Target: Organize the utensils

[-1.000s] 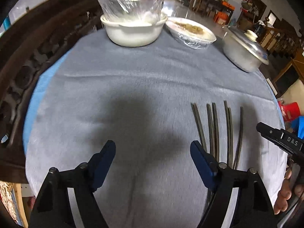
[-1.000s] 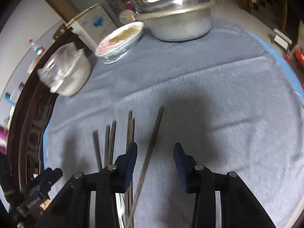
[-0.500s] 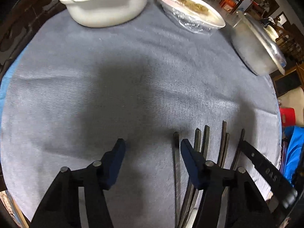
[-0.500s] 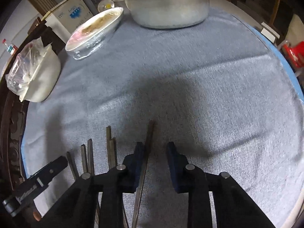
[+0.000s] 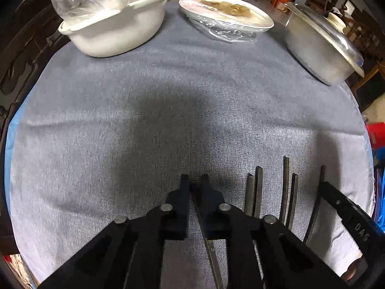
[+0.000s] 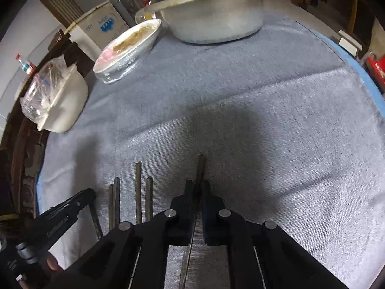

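Running from lower frame toward upper frame, the dark chopsticks all share one long axis, and that shared line is what the coming move depends on. Farthest left in the left wrist view, the left claw has just closed its jaws on the leftmost chopstick, whose shaft shows between the arms below the pads and slants slightly toward the lower right of the frame. Just right of it, four loose chopsticks lie in two pairs on the grey cloth covering the tabletop, tips pointing to the upper frame, near each other but apart from the held stick. At the lower right edge of that view the right claw sits over the rightmost chopstick; in its own view its jaws have also just closed, pinching that stick with its tip poking out above the pads, the four loose ones lying to its lower left. Each claw therefore grips one outer stick, with the loose ones between them, roughly level with both. Judging by this, bringing the two held sticks together as a pair means moving them sideways, across the long axis, probably lifted clear of the four between.
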Available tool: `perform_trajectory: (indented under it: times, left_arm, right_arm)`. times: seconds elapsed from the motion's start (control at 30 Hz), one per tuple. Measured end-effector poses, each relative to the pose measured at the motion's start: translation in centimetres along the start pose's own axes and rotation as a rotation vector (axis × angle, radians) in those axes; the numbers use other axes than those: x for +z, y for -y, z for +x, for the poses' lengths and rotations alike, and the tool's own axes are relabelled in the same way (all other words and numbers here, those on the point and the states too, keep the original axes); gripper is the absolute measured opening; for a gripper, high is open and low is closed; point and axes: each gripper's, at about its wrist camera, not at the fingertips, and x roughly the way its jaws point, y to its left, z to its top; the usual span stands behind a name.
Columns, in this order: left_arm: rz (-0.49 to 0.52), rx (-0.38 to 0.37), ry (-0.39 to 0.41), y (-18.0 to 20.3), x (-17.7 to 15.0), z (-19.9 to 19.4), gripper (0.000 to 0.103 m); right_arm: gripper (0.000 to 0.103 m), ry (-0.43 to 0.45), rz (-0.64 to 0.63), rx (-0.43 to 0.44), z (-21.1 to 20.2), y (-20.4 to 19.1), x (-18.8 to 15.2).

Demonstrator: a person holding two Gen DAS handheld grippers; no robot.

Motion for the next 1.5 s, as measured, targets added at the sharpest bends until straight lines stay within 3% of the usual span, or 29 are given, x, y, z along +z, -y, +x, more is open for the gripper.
perform_trajectory:
  times: [0.23, 0.4, 0.53, 0.6, 0.73, 0.83, 0.97, 1.13, 1.5]
  left_arm:
    - [-0.011, -0.013, 0.056, -1.9, -0.9, -1.7, 0.008]
    - [-0.005, -0.021, 0.094, -2.8, -1.0, -3.7, 0.008]
    - [0.000, -0.038, 0.112, -3.8, -1.4, -5.0, 0.008]
    - [0.005, -0.052, 0.119, -4.1, -1.6, -5.6, 0.008]
    - [0.017, -0.083, 0.156, -4.8, -2.3, -7.3, 0.008]
    - [0.031, -0.088, 0.195, -4.8, -3.1, -9.0, 0.008]
    - [0.048, -0.074, 0.298, -5.0, -4.9, -12.2, 0.008]
    - [0.064, -0.063, 0.422, -5.2, -7.4, -16.3, 0.008]
    - [0.047, -0.059, 0.673, -5.7, -14.0, -24.5, 0.006]
  right_arm:
    - [0.006, 0.032, 0.052, 0.071, -2.1, 2.5, 0.2]
    - [0.012, -0.026, 0.067, 0.069, -1.7, 2.4, 0.9]
    - [0.048, -0.046, 0.040, 0.036, -1.7, 1.1, 1.2]
    - [0.048, -0.039, 0.010, -0.010, -1.6, 0.2, 1.5]
    - [0.046, -0.082, -0.065, -0.111, -0.3, -1.8, 1.9]
    - [0.031, -0.114, -0.115, -0.204, 1.2, -2.8, 1.8]
    - [0.009, -0.087, -0.163, -0.245, 1.4, -3.5, 1.5]
    - [0.006, -0.031, -0.111, -0.138, -0.1, -2.2, 0.8]
    - [0.006, 0.342, -0.182, 0.044, -13.1, -2.2, -5.4]
